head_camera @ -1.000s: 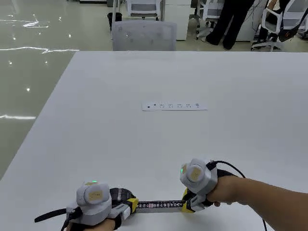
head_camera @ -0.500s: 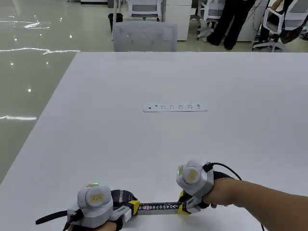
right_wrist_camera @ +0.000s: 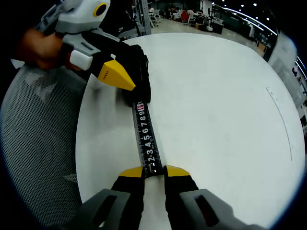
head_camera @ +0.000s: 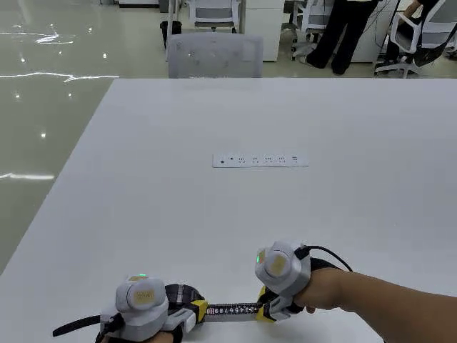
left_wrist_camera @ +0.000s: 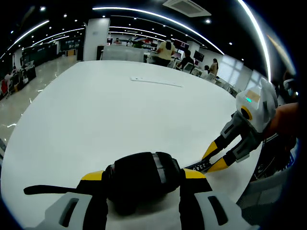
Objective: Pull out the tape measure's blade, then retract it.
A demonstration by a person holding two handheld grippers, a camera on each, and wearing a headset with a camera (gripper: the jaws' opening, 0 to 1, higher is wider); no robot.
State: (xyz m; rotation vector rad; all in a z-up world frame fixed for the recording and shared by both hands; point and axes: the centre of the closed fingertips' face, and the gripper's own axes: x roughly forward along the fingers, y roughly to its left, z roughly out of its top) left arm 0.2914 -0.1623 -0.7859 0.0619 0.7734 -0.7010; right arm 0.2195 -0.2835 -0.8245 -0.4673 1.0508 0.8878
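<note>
Since a second ago, the right tongs (head_camera: 264, 311) have slid closer to the left tongs (head_camera: 194, 310), so less of the blade (head_camera: 232, 309) shows between them now. In the head view both sit low on the white counter (head_camera: 250, 214), close to its near edge. The left tongs are at about 7 o'clock and the right tongs are at about 6 o'clock. The left tongs are closed around the black tape measure (left_wrist_camera: 139, 179) and hold it by its two sides. From the tape measure the blade runs flat toward 3 o'clock until it meets the right tongs. The right tongs are pinched shut on the very end of the blade. In the right gripper view the numbers one to nine show on the blade, which runs up toward 12 o'clock to the tape measure. A white power strip (head_camera: 260, 160) lies near the middle of the counter, well apart from the tongs. A grey chair (head_camera: 214, 54) stands behind the far edge at 12 o'clock.
</note>
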